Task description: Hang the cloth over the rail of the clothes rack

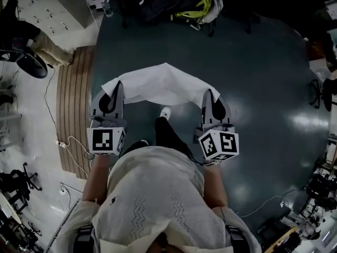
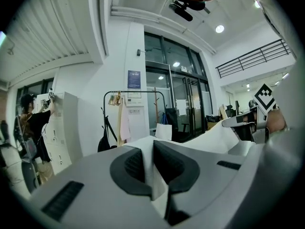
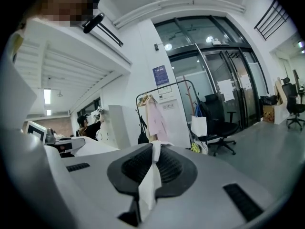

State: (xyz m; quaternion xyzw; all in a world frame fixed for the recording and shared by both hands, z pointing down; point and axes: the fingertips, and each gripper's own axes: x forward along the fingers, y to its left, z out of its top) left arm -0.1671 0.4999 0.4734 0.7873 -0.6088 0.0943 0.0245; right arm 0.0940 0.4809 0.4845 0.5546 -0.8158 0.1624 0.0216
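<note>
A white cloth (image 1: 158, 85) hangs stretched between my two grippers above the dark floor. My left gripper (image 1: 116, 90) is shut on the cloth's left corner, and the fabric (image 2: 153, 173) shows pinched between its dark pads. My right gripper (image 1: 209, 97) is shut on the right corner, with a strip of cloth (image 3: 150, 180) standing up between its pads. The clothes rack stands some way ahead and its black top rail (image 2: 135, 92) carries a few garments. The rail (image 3: 166, 86) is also in the right gripper view, left of the glass doors.
Grey lockers (image 2: 63, 128) with a person (image 2: 33, 123) at them stand left of the rack. A white bag (image 3: 198, 126) and an office chair (image 3: 220, 128) sit to its right. A wooden floor strip (image 1: 73, 109) with a cable runs along my left. Clothes and bags (image 1: 184, 4) lie ahead.
</note>
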